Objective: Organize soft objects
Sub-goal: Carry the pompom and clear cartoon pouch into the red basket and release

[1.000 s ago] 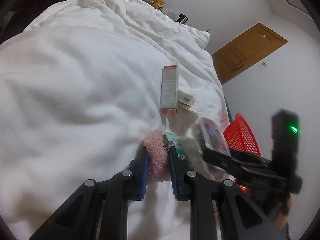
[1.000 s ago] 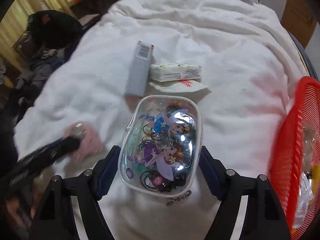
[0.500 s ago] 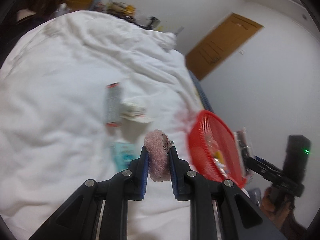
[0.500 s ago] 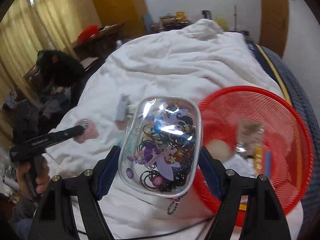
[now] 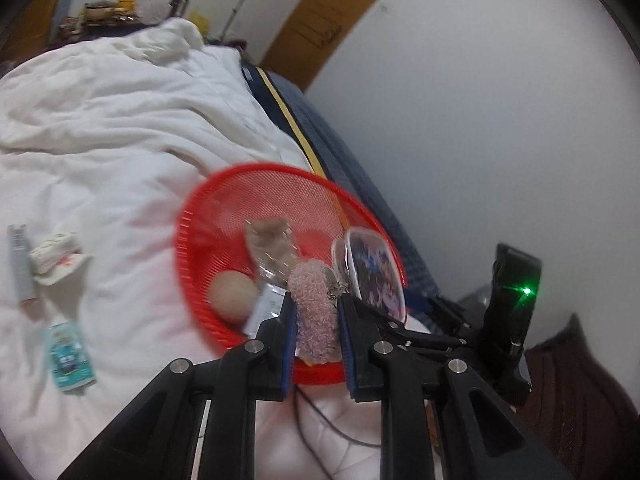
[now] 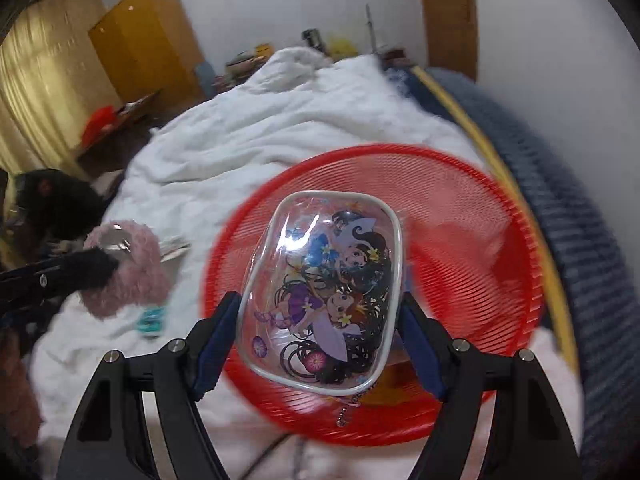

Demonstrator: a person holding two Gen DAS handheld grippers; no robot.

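Left wrist view
Left tongs: closed on a pink fuzzy pouch, which stands upright between the blue pads, a metal clasp showing at its top right.
Red basket: directly beyond the tongs, resting on the white duvet at the bed's edge; the pink fuzzy pouch hangs over its near rim.
Inside the basket: a beige round item, a clear crinkled packet and a white packet, blurred, just left of the tongs.
Right tongs: just right of the left tongs, gripping a clear cartoon pouch edge-on over the basket's right rim.
Left of the tongs, on the duvet: a teal packet, a tissue pack and a grey box, well apart from the basket.

Right wrist view
Right tongs: clamped on the clear cartoon pouch, pressed at both sides; dark hair ties show through it, a bead chain dangles below.
Red basket: straight behind and under the pouch.
Left tongs: far left of the right tongs, blurred, holding the pink fuzzy pouch above the white duvet.
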